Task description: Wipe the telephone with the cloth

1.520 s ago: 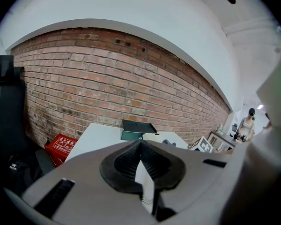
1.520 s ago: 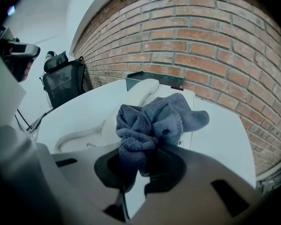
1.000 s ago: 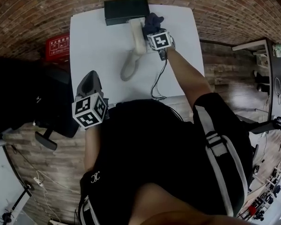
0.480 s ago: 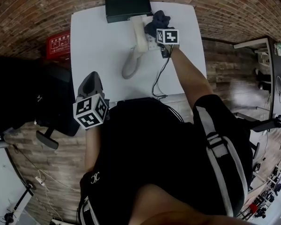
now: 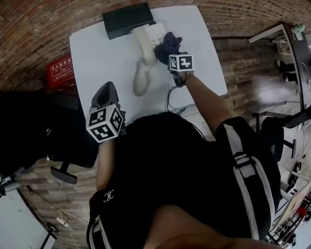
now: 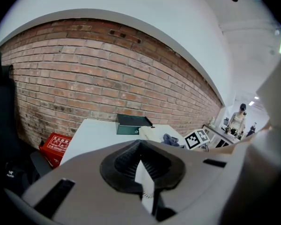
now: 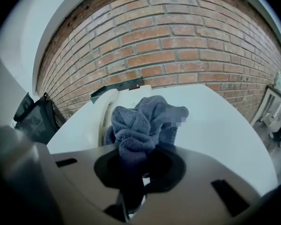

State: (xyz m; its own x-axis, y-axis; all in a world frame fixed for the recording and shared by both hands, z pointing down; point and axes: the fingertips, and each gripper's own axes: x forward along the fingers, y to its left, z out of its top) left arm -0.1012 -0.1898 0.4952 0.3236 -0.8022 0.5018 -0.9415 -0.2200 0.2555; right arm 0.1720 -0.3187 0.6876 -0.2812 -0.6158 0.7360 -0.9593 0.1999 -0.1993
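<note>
One white table (image 5: 101, 56) carried everything: one flat dark box (image 5: 127, 19) at its far edge, then one pale telephone (image 5: 149, 35) just in front of it, its single handset (image 5: 140, 79) lying off the base toward the person. There were two grippers. The left gripper (image 6: 143, 182) hung at the table's near edge, well apart from the telephone, fingers together on nothing. The right gripper (image 7: 133, 182) had its fingers clamped on the one blue-grey cloth (image 7: 143, 121), bunched against the right side of the telephone's base. Wiping looked to be under way at the base. How much was already clean could not be told, and the handset seemed yet to be done.
</note>
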